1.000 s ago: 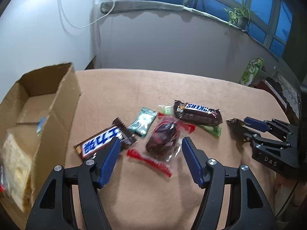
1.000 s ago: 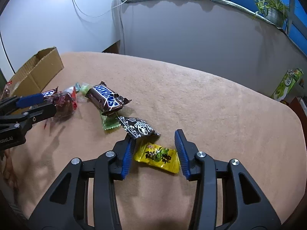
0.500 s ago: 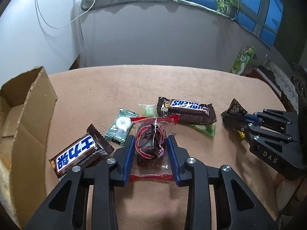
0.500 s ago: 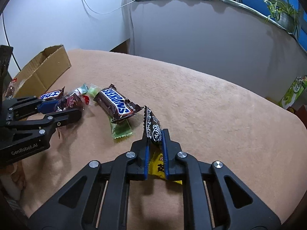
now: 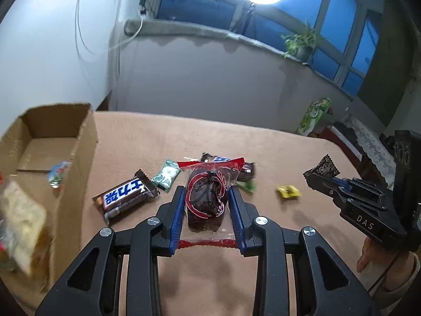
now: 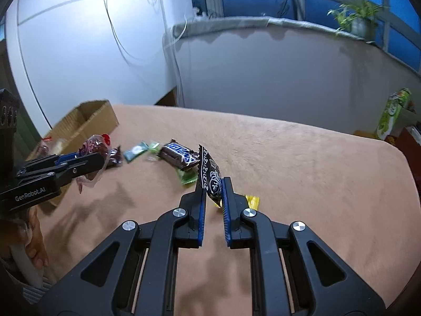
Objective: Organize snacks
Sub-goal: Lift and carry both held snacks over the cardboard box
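Snacks lie scattered on the tan bench point(image 5: 263, 276), and both grabs are on! Left hand-held gripper point(image 5: 206, 208) pinches a clear red-trimmed packet point(image 5: 208, 197) holding something dark, up off the cloth. Right hand-held gripper point(image 6: 213, 197) is clamped on a black patterned wrapper point(image 6: 209, 176), standing on edge between the blue pads. Down below, a yellow candy point(image 5: 288, 191), a Snickers bar point(image 6: 179, 152), a green sachet point(image 5: 166, 175) and another chocolate bar point(image 5: 125, 196). Cardboard box point(image 5: 84, 142) sits at the left edge.
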{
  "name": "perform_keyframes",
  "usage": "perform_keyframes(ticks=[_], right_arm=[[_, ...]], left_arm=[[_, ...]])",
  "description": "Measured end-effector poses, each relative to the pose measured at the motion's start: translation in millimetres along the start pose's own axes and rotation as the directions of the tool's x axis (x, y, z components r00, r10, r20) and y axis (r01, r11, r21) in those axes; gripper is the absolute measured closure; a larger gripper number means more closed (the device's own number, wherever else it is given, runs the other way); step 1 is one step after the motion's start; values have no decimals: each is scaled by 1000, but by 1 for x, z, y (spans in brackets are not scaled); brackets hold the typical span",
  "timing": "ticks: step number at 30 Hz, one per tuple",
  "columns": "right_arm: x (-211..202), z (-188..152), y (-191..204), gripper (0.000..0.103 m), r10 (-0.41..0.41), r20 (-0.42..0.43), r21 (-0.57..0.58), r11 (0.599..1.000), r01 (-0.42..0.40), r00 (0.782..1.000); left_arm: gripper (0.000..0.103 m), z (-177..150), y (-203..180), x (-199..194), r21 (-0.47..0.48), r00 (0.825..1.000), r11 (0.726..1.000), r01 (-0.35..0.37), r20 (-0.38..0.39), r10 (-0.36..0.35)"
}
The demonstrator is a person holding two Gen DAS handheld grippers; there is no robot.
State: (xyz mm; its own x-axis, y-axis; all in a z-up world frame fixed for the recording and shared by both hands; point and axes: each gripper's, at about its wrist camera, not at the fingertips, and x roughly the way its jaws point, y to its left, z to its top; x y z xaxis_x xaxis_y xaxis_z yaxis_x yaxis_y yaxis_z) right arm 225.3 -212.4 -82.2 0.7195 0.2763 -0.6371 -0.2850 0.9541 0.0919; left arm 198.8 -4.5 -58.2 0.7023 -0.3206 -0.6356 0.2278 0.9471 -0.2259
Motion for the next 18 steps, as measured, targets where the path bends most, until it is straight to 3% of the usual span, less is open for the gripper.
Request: perform_keyframes(ticks=[5,18], right_arm=[[-43,-16,5,91,-38,42,32,999,37,998],[-123,-27,42,91,-77,137,3,997,77,988]], left_arm=[[72,-6,-21,-38,70,998,998,-5,57,1],[72,-15,-45,-106,117,985,993,17,169,-36]])
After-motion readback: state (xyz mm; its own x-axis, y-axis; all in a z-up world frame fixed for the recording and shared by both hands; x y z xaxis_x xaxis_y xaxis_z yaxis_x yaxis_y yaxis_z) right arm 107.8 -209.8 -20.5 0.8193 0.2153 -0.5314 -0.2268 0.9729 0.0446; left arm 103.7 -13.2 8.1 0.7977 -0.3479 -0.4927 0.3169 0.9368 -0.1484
